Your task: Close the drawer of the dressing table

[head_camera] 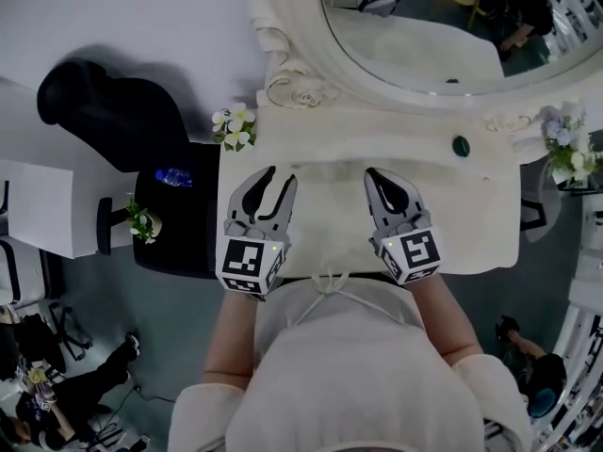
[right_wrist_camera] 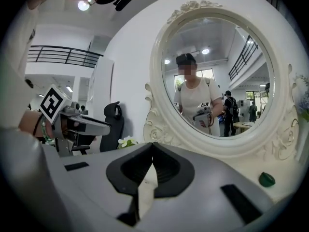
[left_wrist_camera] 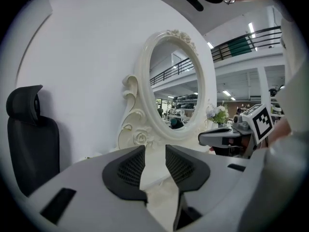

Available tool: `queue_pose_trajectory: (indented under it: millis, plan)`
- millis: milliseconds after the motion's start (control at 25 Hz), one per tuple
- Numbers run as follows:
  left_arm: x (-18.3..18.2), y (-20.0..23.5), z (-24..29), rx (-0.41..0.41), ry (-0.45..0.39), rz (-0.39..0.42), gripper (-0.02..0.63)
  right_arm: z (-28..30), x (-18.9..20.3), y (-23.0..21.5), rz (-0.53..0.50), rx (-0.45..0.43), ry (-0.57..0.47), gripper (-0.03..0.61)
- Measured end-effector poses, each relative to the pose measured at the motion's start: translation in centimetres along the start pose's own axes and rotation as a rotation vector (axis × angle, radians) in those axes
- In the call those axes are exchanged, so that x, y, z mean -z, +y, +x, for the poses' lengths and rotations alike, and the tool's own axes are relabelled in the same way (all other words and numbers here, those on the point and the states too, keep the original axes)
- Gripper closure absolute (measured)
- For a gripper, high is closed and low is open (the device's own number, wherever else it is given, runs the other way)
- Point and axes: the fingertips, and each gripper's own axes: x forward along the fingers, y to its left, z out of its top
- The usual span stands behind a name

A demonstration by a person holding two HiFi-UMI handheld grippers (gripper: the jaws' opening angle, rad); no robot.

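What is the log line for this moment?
left gripper: open, empty | right gripper: shut, empty | both over dressing table | drawer: not seen

Setting: a large open indoor hall with a furniture set staged in it, more studio or workspace than home.

Evidence:
- The cream dressing table [head_camera: 471, 196] serves as the bench under the jaws. It backs onto a plain white partition wall [left_wrist_camera: 87, 57] ahead of them, not a room wall.
- Above and right of the left jaws, past the partition's edge, are a railed mezzanine [left_wrist_camera: 241, 42] and ceiling strip lights [left_wrist_camera: 251, 29].
- Left of the jaws, a black office chair [head_camera: 113, 111] stands on a grey floor [head_camera: 141, 328].
- Behind and left of the jaws, another person [head_camera: 85, 384] is low on that floor.
- The oval mirror [right_wrist_camera: 217, 81] ahead of the jaws reflects more people, tables and a second railing.
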Motion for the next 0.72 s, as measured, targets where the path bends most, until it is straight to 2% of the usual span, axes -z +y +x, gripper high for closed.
queue_pose_trajectory:
  millis: [320,520,720]
  plan:
    - [-4.7,-0.8,-1.3,0.007,-0.097,0.038,0.554,-1.9,-3.6,-0.6,-0.060,0.027,-0.086,0.572]
    - [-7.4,-0.8,-1.9,-0.006,-0.165,0.078,0.581,-2.4,-5.5,-0.8,-0.094,0.029,-0.132,0.572]
    - [-8.1,-0.8,-1.9,0.004,-0.186,0.099,0.589,-2.4,-6.1,-1.3,-0.093,0.032,-0.143,0.574]
